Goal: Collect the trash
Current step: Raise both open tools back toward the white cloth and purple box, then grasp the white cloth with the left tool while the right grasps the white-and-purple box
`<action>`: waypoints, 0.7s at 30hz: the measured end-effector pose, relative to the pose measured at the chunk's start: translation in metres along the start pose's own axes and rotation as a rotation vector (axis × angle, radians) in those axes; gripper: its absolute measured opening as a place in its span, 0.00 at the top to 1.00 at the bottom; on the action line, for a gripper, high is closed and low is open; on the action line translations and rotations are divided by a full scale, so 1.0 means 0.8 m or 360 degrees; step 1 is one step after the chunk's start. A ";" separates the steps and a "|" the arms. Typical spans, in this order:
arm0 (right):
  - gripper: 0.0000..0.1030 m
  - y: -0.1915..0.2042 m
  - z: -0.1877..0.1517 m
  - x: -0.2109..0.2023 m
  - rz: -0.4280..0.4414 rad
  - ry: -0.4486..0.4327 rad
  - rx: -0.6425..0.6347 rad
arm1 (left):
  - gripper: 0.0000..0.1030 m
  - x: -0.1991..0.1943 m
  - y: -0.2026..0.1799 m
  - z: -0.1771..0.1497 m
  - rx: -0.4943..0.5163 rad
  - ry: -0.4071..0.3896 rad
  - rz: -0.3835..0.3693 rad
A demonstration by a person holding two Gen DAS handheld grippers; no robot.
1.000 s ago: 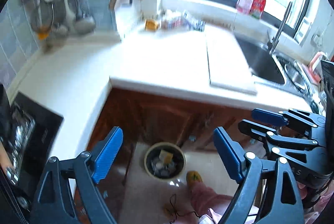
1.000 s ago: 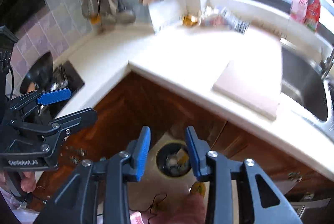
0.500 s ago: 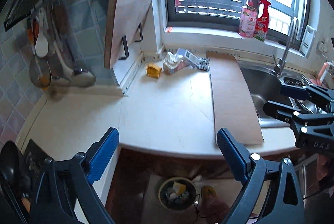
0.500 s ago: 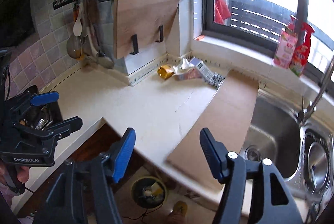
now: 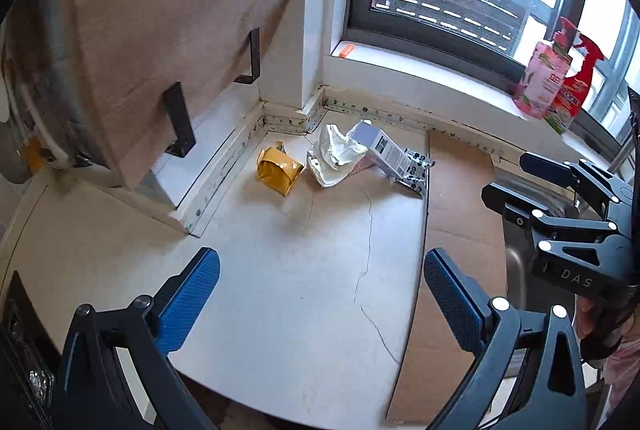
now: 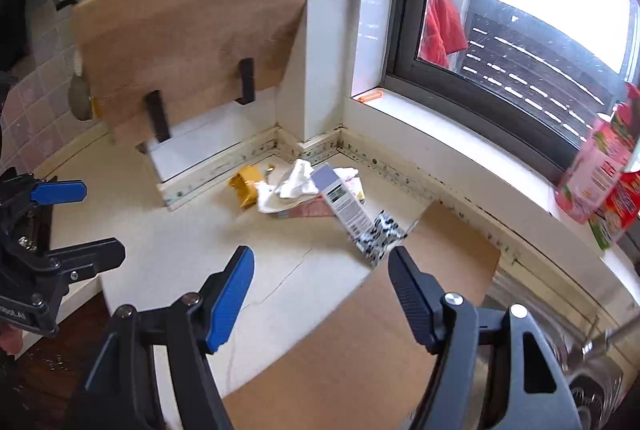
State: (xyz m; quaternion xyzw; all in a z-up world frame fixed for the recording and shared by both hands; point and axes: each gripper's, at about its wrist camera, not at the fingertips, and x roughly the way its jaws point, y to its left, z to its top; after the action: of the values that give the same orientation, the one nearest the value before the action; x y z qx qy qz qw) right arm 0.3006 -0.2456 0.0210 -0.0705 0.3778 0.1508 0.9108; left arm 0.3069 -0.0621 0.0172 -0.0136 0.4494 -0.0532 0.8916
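Up in the far corner of the tabletop [image 5: 280,290], under the window, lay the trash in a loose cluster: a crumpled yellow wrapper [image 5: 279,169], a wad of white paper [image 5: 334,159] just beside it, and a grey-and-white carton [image 5: 386,151] whose long axis ran slantwise from the corner out toward a sheet of brown cardboard [image 5: 460,222] lying flat beside the sink. In the right wrist view the carton [image 6: 344,205] leaned on the wad, with its patterned end [image 6: 380,236] nearest that camera. Both grippers hung over the tabletop, well short of the pile and pointing down toward it. The left gripper [image 5: 320,294] had its jaws spread wide and opening, nothing between them; the right gripper [image 6: 320,286] was likewise opening and empty. From the left, the wrapper lay ahead and a little to the left; from the right, the carton's near end sat almost straight ahead, just beyond the jaws. I judged the right hand the nearer to the carton and the left to the wrapper, though the fisheye bend made depth hard to trust. Whether something pink lay under the carton was unclear to me.
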 end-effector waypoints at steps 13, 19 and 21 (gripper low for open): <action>0.32 -0.027 0.029 0.226 -0.0049 0.0177 -0.0186 | 0.02 0.182 0.017 0.085 -0.0201 0.0141 0.0033; 0.32 -0.020 0.027 0.277 -0.0122 0.0193 -0.0271 | 0.03 0.235 0.022 0.090 -0.0322 0.0225 -0.0045; 0.43 -0.024 0.027 0.285 -0.0137 0.0187 -0.0257 | 0.03 0.252 0.025 0.091 -0.0362 0.0250 -0.0068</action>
State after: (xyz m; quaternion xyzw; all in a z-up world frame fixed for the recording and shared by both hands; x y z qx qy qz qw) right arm 0.4741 -0.2081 -0.1250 -0.1684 0.4139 0.1372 0.8840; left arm 0.4863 -0.0656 -0.1019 -0.1198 0.5205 -0.0217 0.8451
